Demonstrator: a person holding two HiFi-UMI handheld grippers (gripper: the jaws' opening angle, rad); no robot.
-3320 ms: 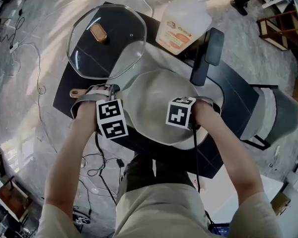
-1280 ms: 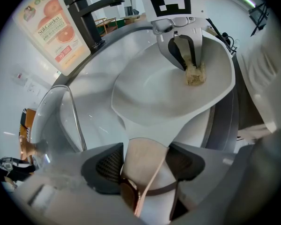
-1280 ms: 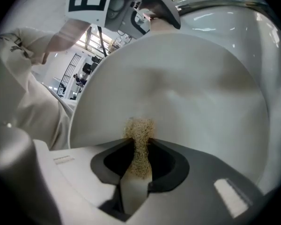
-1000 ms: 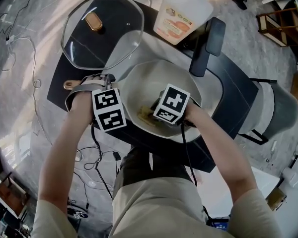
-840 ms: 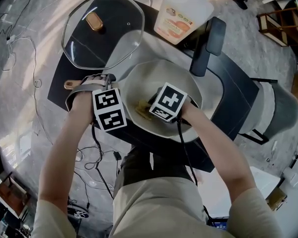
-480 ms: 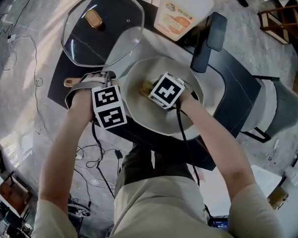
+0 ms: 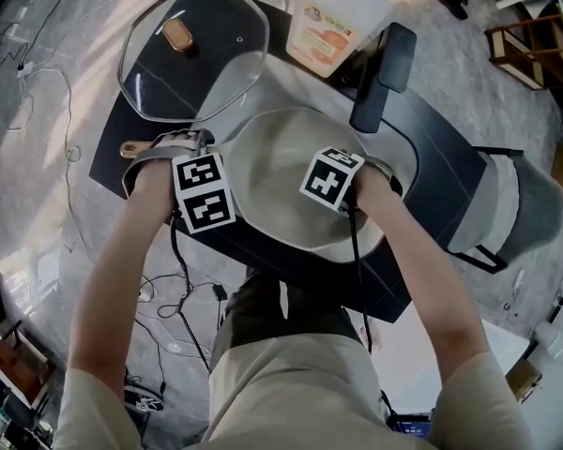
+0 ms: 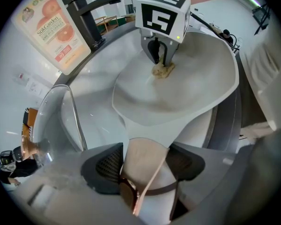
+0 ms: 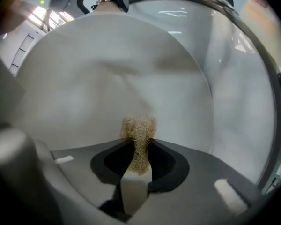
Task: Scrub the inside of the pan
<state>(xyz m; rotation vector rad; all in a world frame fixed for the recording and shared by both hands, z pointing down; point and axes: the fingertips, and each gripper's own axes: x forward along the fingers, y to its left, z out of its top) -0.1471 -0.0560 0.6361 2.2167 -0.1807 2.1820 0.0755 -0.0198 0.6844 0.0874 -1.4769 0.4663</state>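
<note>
Clamping handle (image 8: 139, 150) of pale smooth pan (image 7: 263, 172), left tongs (image 8: 144, 164); right tongs (image 9: 138, 159) pinching tan fibrous scrubber (image 9: 138, 128).

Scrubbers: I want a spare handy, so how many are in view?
1: the tan scrubber clamped in the right gripper's jaws, against the pan's inside. Others may be hidden.

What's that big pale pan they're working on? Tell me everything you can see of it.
The pan is wide, shallow and pale grey-white, with a smooth, matte-looking inside and a softly rounded rim. Its short pale handle ends in a brown loop and is clamped by the left gripper. The right gripper presses a tan, fibrous scrubber against the pan's inside. The pan sits over the dark table, next to a glass lid.
</note>
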